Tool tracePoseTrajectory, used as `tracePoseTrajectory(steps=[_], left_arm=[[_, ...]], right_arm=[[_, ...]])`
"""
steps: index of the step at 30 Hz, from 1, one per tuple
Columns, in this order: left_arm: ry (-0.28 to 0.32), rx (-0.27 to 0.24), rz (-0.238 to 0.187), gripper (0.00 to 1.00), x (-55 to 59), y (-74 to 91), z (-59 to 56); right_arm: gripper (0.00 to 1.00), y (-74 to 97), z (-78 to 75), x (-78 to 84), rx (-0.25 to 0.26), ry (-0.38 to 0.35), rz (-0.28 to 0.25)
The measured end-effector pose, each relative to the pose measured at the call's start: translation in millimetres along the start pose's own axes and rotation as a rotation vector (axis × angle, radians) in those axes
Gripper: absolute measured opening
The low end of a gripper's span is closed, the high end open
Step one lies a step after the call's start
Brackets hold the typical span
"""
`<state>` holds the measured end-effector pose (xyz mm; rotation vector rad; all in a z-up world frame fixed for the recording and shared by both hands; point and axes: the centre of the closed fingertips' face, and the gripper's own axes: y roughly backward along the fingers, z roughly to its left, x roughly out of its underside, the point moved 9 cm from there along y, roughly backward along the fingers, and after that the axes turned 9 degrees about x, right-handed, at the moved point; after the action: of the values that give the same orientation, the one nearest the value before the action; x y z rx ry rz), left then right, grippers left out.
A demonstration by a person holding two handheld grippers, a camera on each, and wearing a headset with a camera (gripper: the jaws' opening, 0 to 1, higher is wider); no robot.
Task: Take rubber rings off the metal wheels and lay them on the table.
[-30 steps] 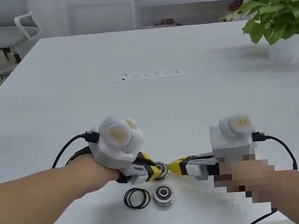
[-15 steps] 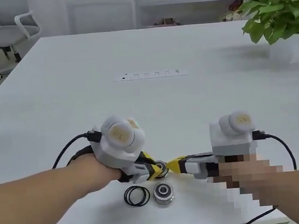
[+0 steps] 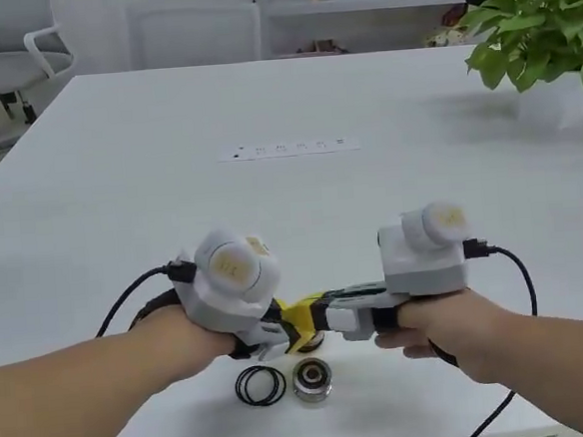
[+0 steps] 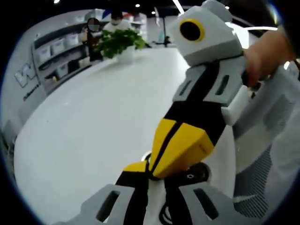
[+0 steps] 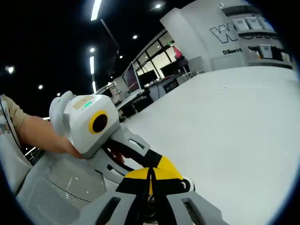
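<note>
While two rings (image 3: 260, 385) lie beside a wheel (image 3: 312, 377) on the bench (image 3: 301, 208), we see the right gripper (image 3: 313, 312) clenched, tip to tip with the left gripper (image 3: 291, 330), whose grip we cannot tell; next, we judge, comes peeling another ring free.

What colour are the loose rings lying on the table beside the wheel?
Black; the rubber rings show best in the head view, beside the metal wheel.

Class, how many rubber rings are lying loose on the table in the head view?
2 rubber rings. Both lie overlapping on the table, just left of the loose metal wheel. More may be hidden where the left gripper and right gripper meet.
</note>
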<state>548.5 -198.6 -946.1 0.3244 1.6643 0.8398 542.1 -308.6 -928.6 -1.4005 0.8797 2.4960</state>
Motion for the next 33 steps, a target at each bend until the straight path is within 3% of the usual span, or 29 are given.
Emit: tracePoseTrajectory(steps=[8, 11, 23, 33], left_arm=[[0.0, 0.001, -0.003, 0.12, 0.7, 0.6, -0.7], [0.001, 0.002, -0.005, 0.12, 0.8, 0.7, -0.2], [0.006, 0.004, -0.007, 0.12, 0.8, 0.2, 0.8], [0.014, 0.0, -0.014, 0.12, 1.6, 0.4, 0.6]], right_arm=[[0.0, 9.0, -25.8, 16.1, 0.095, 0.017, 0.024], [0.0, 11.9, -28.8, 21.8, 0.116, 0.054, 0.041], [0.17, 6.9, -32.1, 37.2, 0.098, 0.186, 0.131], [0.23, -4.8, -28.8, 38.5, 0.117, 0.277, 0.127]])
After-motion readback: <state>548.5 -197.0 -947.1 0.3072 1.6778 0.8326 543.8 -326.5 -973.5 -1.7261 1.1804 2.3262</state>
